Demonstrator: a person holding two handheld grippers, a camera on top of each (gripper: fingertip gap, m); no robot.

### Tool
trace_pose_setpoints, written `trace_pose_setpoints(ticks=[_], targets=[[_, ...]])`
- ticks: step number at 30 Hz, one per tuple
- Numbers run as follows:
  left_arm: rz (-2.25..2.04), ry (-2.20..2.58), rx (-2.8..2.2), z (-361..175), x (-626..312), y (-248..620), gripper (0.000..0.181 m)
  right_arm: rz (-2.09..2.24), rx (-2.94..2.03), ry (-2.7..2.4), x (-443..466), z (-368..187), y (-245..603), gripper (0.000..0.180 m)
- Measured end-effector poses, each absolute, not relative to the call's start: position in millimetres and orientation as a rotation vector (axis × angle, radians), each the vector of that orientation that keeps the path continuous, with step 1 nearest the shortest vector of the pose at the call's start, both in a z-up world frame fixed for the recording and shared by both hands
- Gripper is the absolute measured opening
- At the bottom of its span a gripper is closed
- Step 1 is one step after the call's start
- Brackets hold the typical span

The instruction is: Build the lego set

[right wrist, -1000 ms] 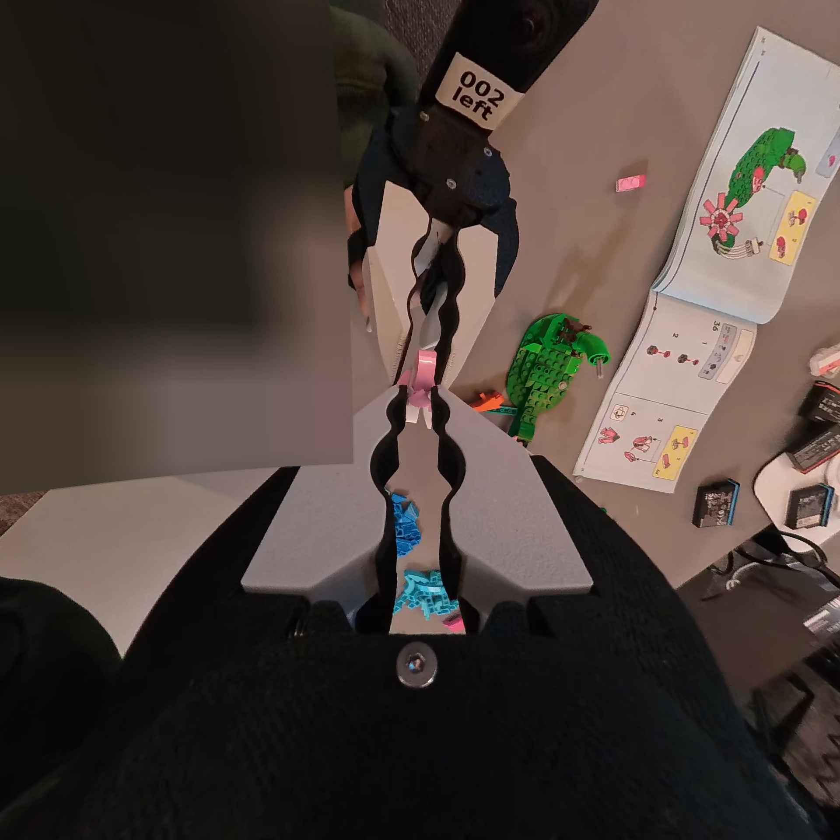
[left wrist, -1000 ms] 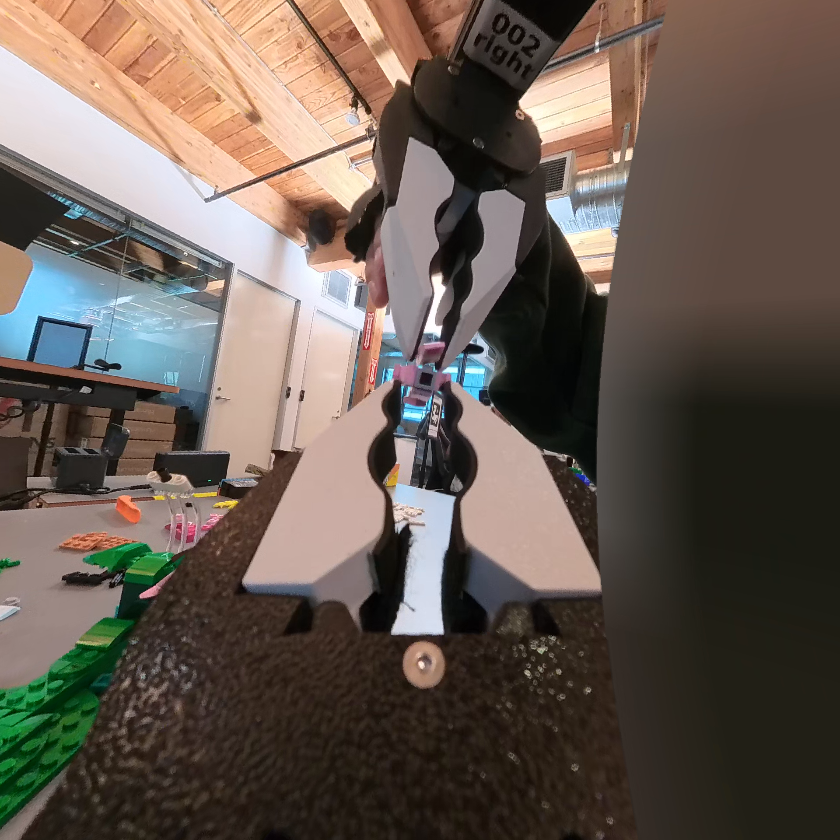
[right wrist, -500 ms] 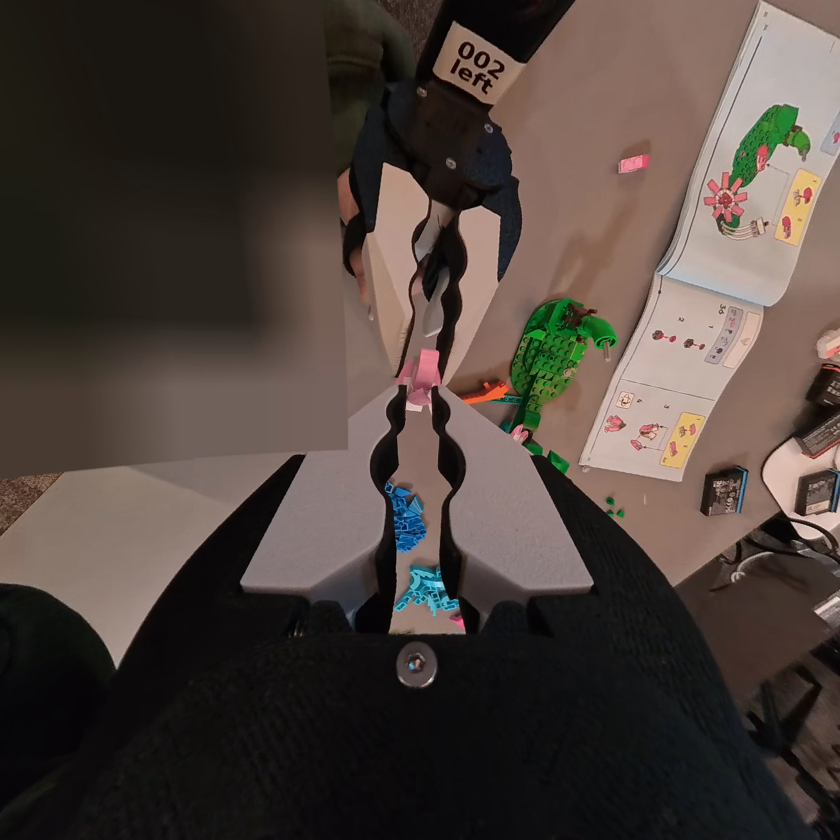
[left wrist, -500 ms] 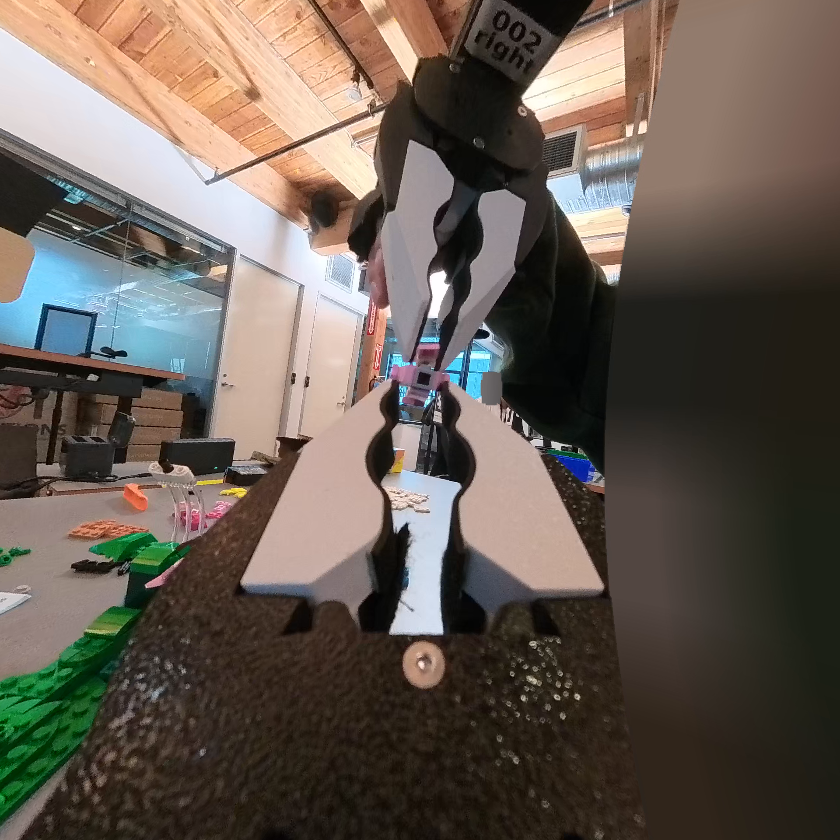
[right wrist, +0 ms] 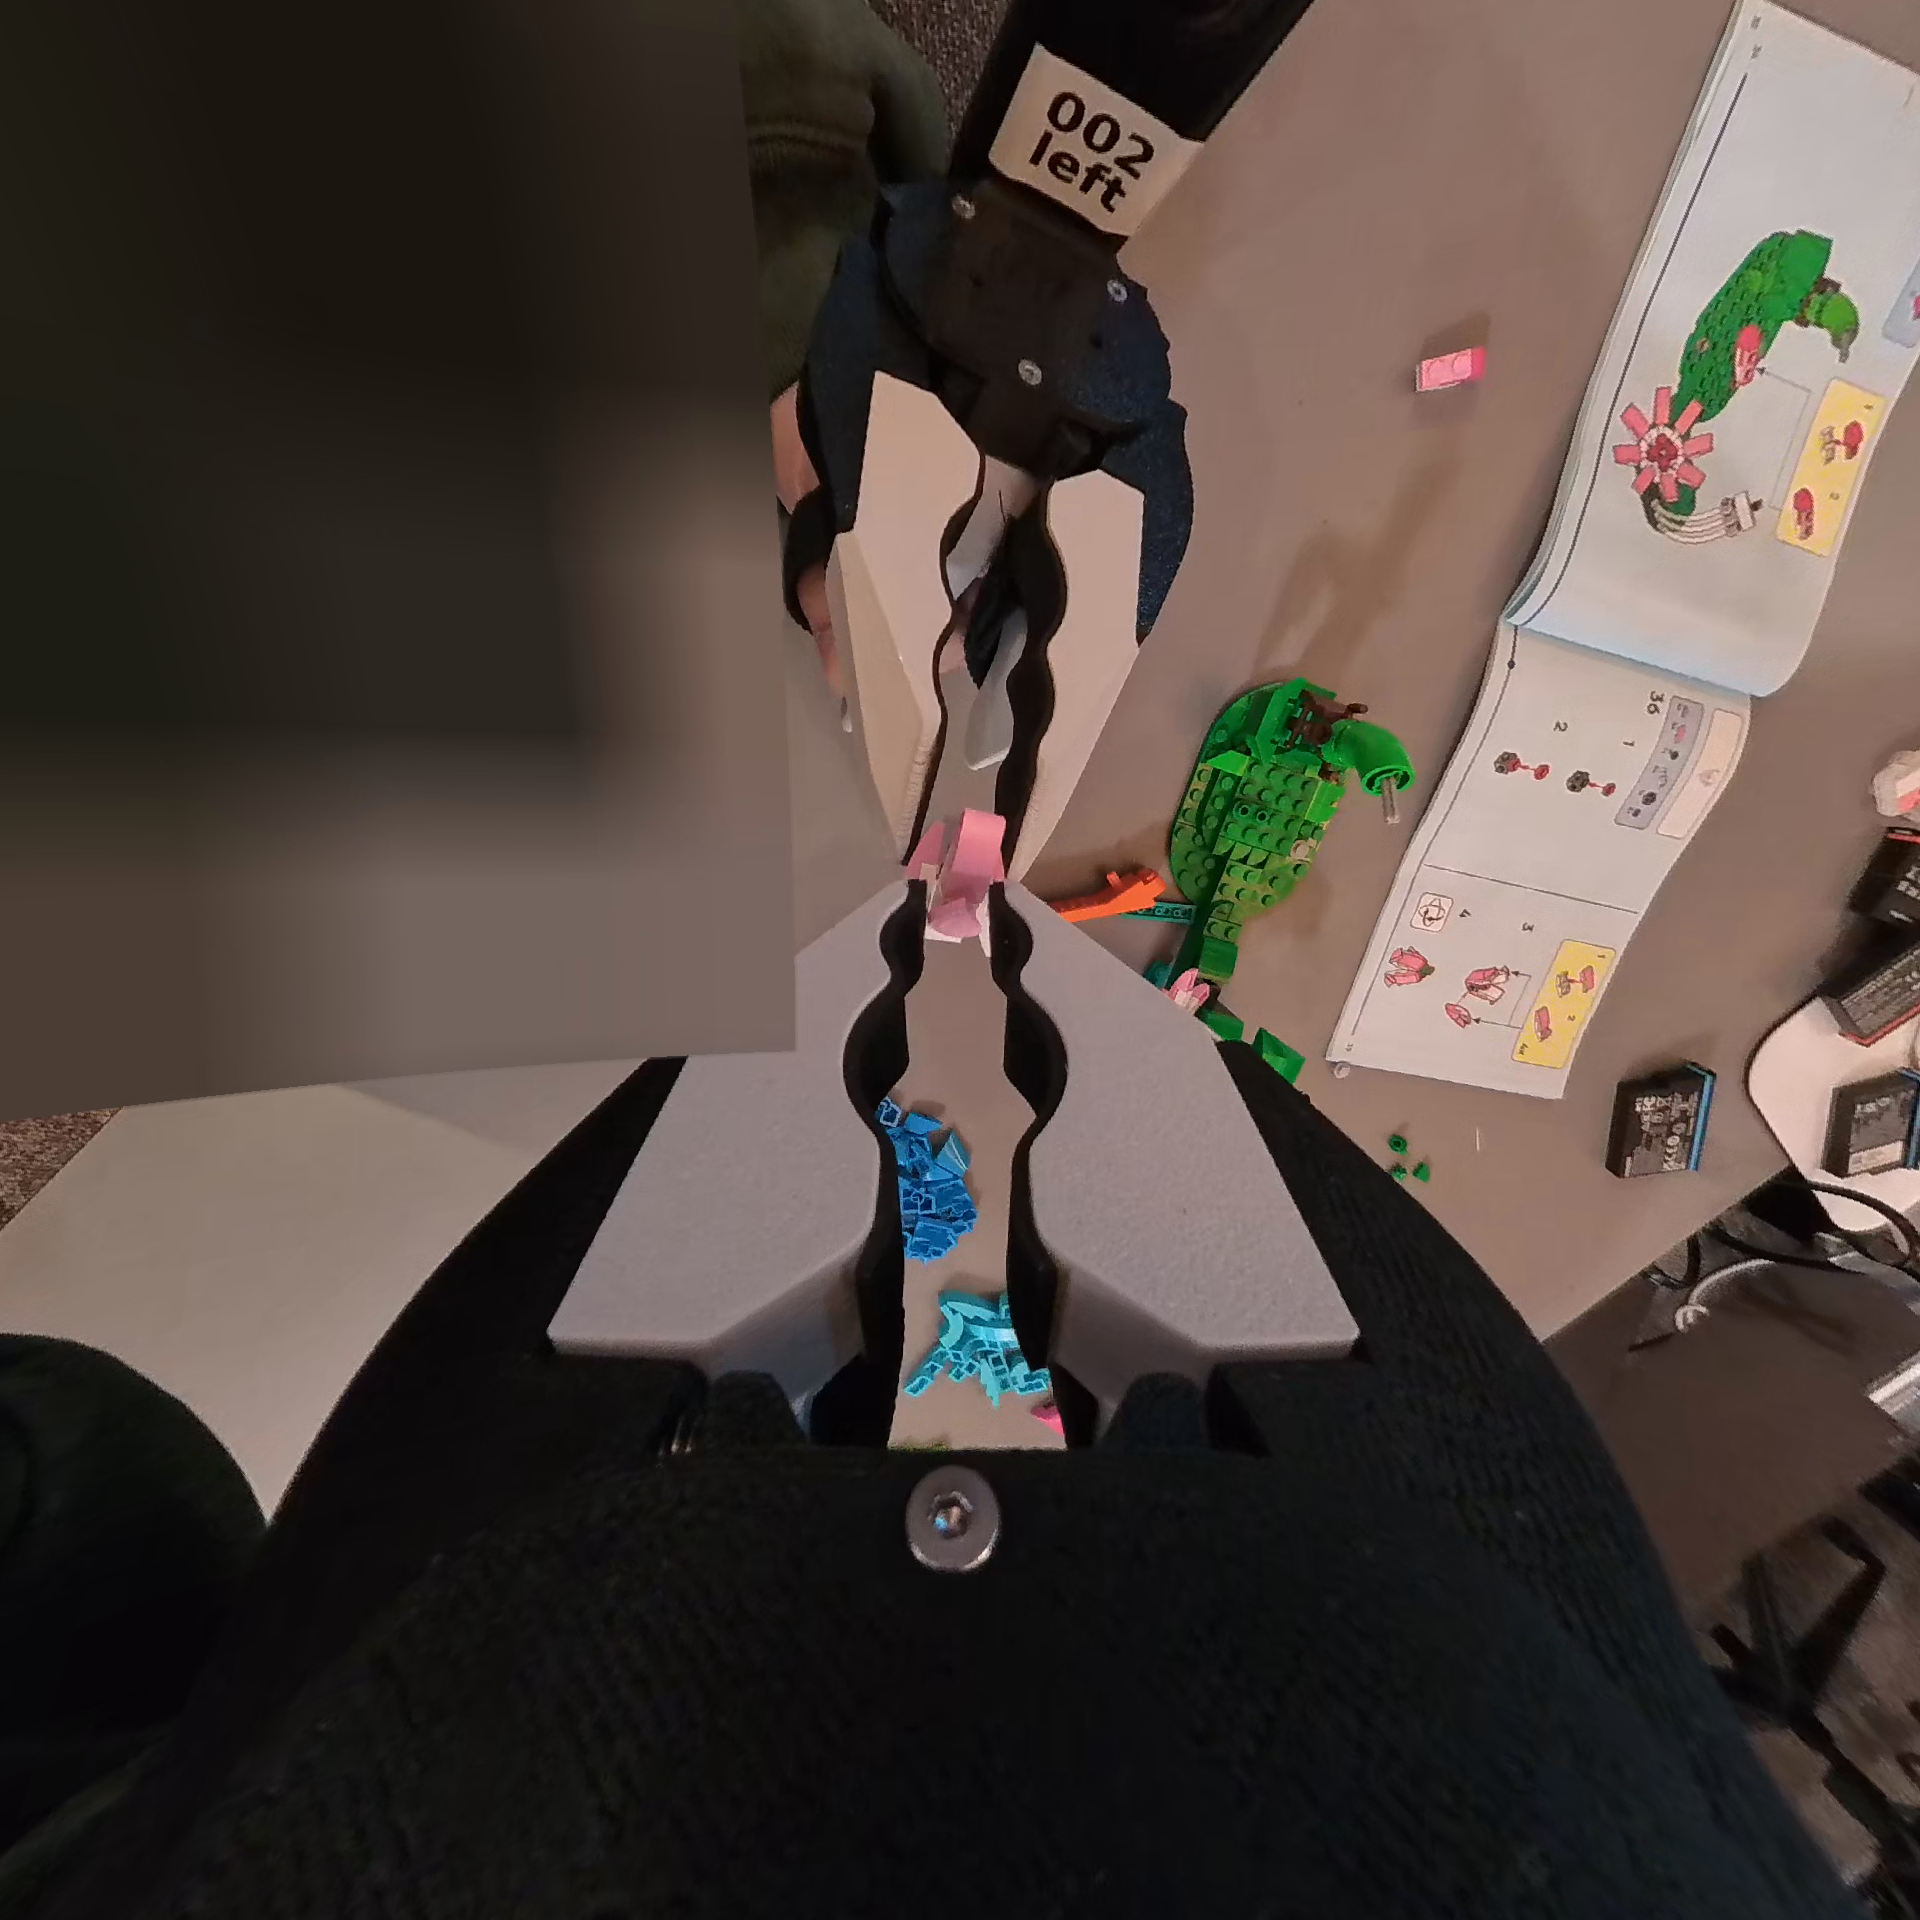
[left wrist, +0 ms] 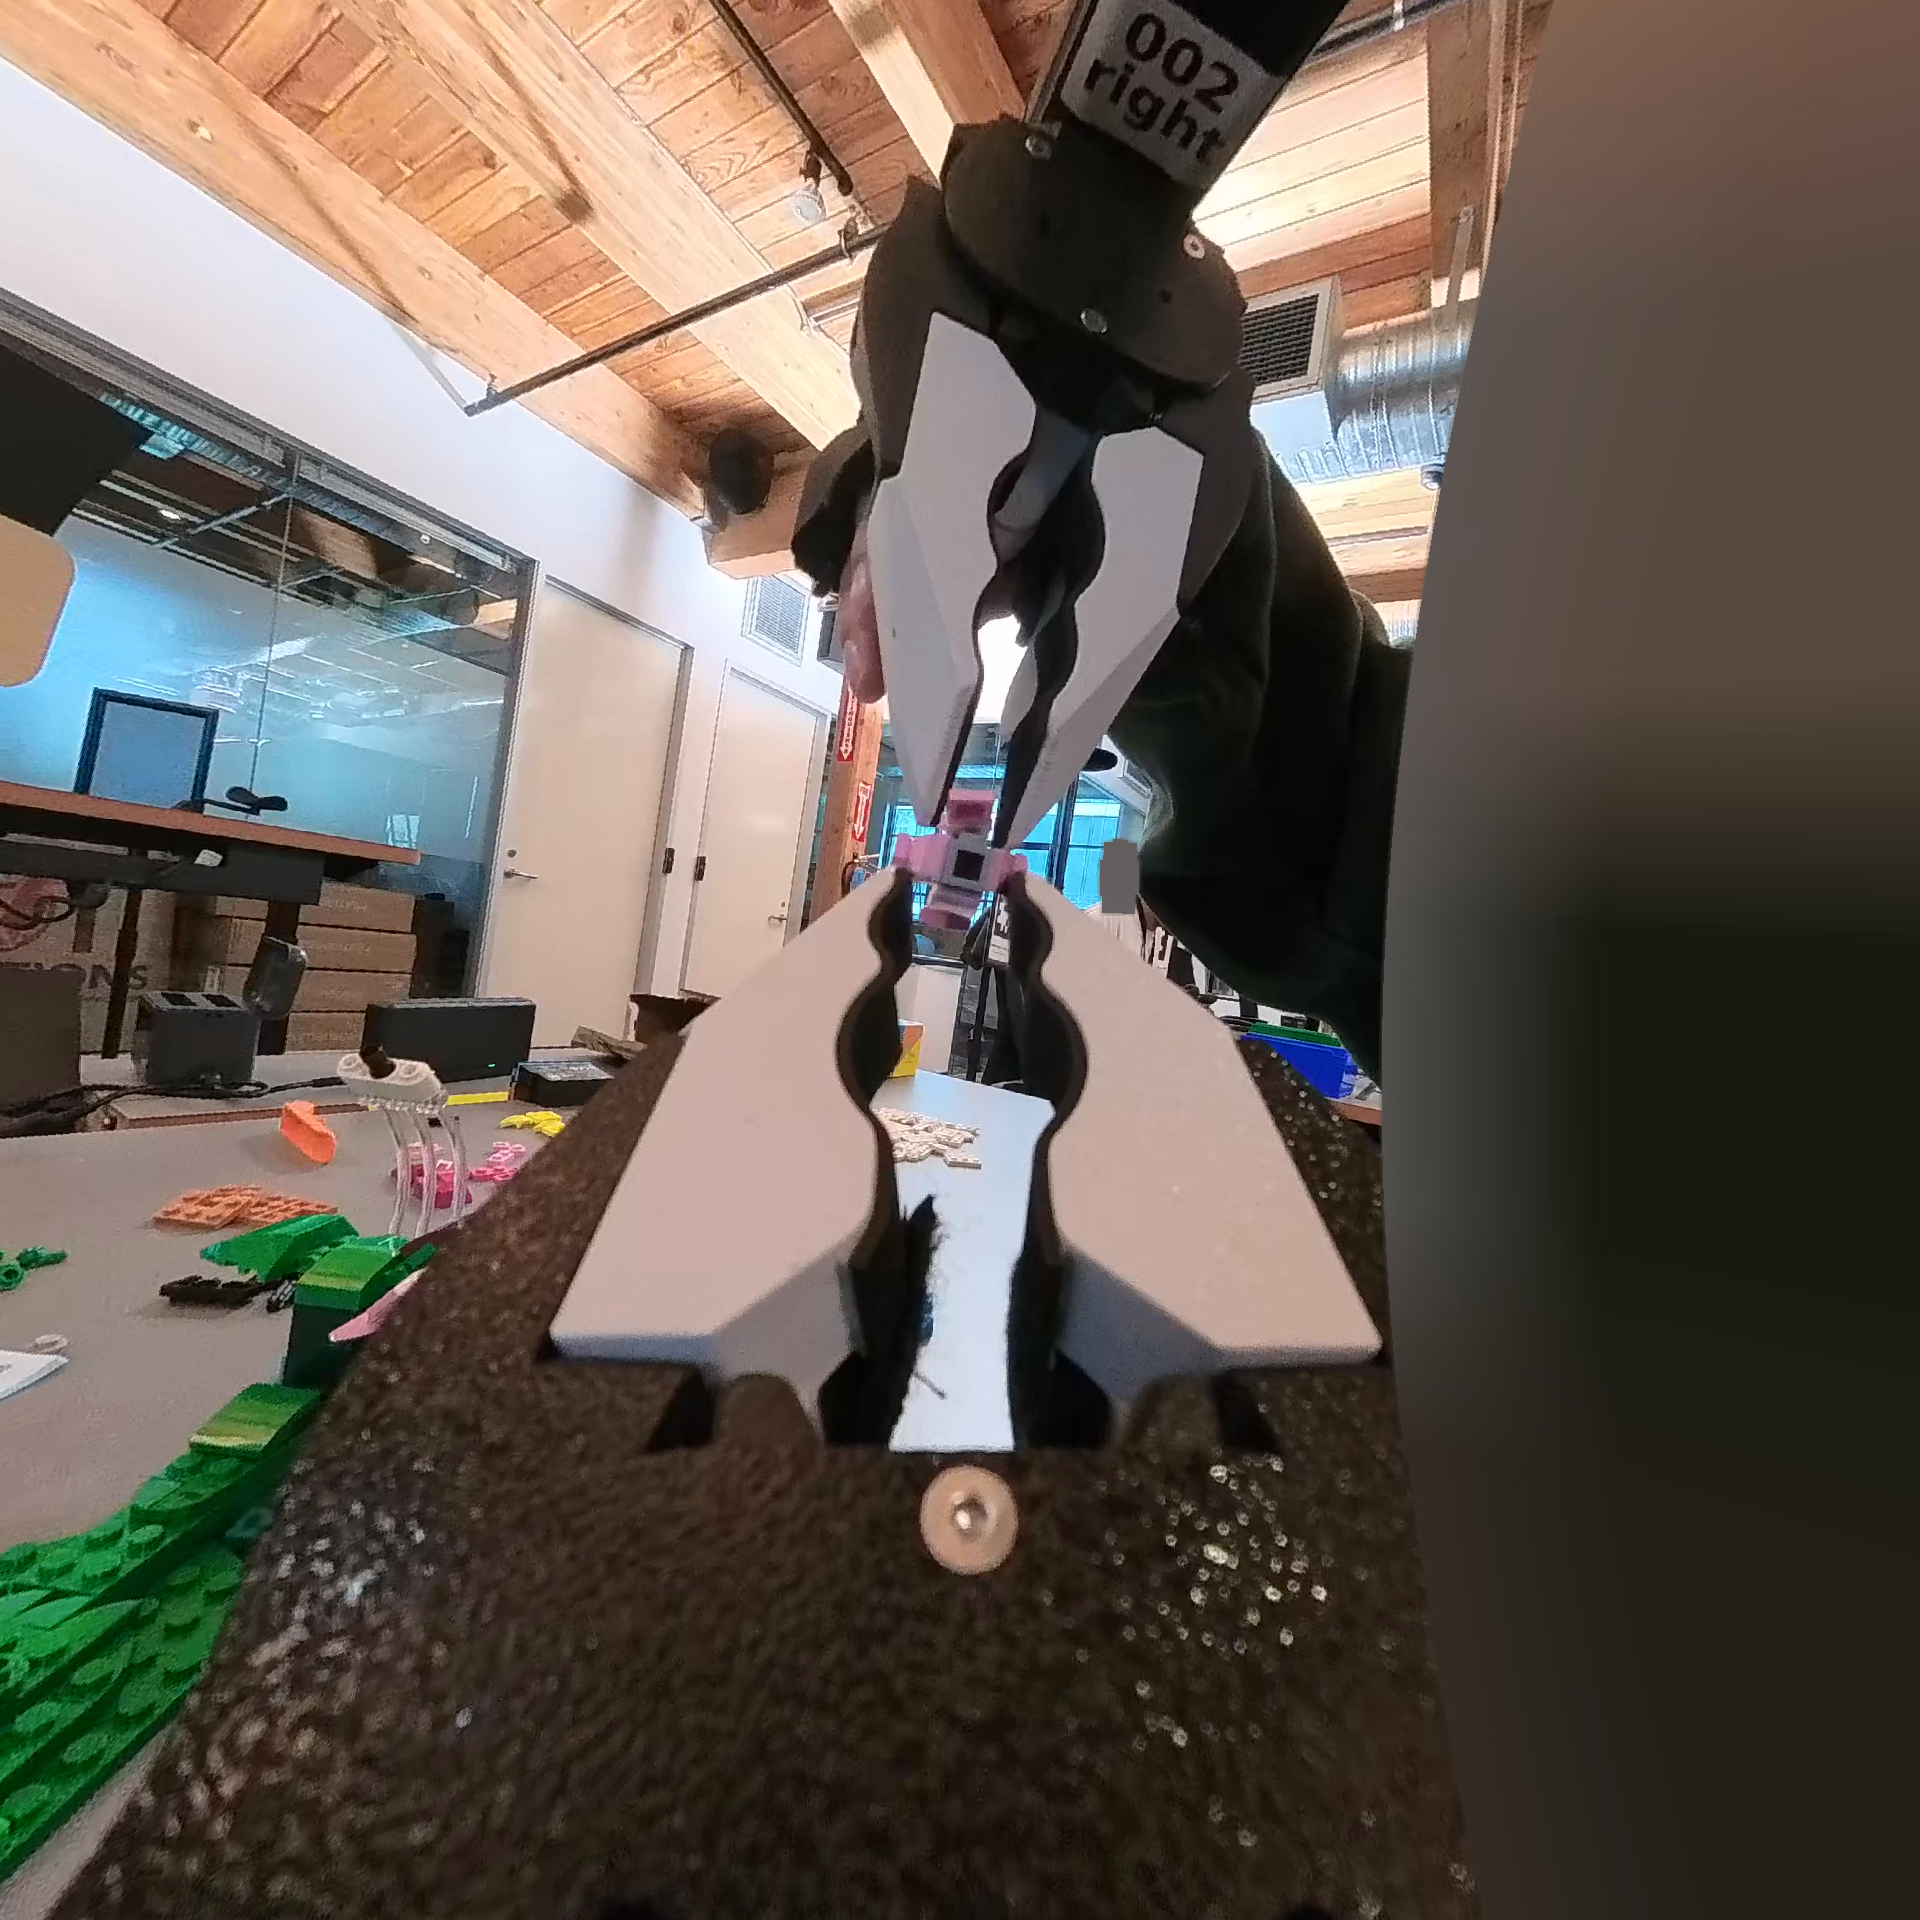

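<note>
At frame centre, the left gripper (left wrist: 958, 883) and right gripper (left wrist: 977, 805) both clench the pink lego piece (left wrist: 961, 864), held in mid-air above the table (right wrist: 1351, 540). Risk: misaligned pressing can twist the piece free, dropping it among loose bricks.

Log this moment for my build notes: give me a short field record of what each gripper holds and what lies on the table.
left gripper: shut on pink lego assembly, raised above the table
right gripper: shut on the same assembly from the opposite end
table: green lego build, open instruction booklet, loose pink brick, blue pieces pile
assembly state: held between both tips; the join itself is too small to tell
</note>
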State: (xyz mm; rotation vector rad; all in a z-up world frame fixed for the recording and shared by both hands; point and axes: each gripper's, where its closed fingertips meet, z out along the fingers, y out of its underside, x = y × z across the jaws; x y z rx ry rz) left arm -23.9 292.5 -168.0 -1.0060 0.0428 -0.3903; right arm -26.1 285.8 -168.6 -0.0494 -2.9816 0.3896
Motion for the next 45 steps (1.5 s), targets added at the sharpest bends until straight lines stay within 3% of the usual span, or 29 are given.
trace_pose_setpoints(ticks=[20,30,36,45], targets=[[-0.381,0.052,-0.991,-166.3,-23.2,290.7,0.016,0.390,-0.046,-2.969,-27.0,-165.0,284.5,0.012],[-0.387,0.031,-1.011,-168.5,-25.9,293.7,0.016,0.683,0.016,-2.610,-17.4,-156.1,290.4,0.046],[-0.391,0.019,-1.023,-170.1,-27.2,295.4,0.016,0.512,0.239,-2.176,-26.3,-169.9,290.1,0.063],[-0.399,0.012,-1.028,-170.8,-28.0,295.9,0.016,0.289,0.448,-1.944,-30.7,-179.9,280.8,0.062]])
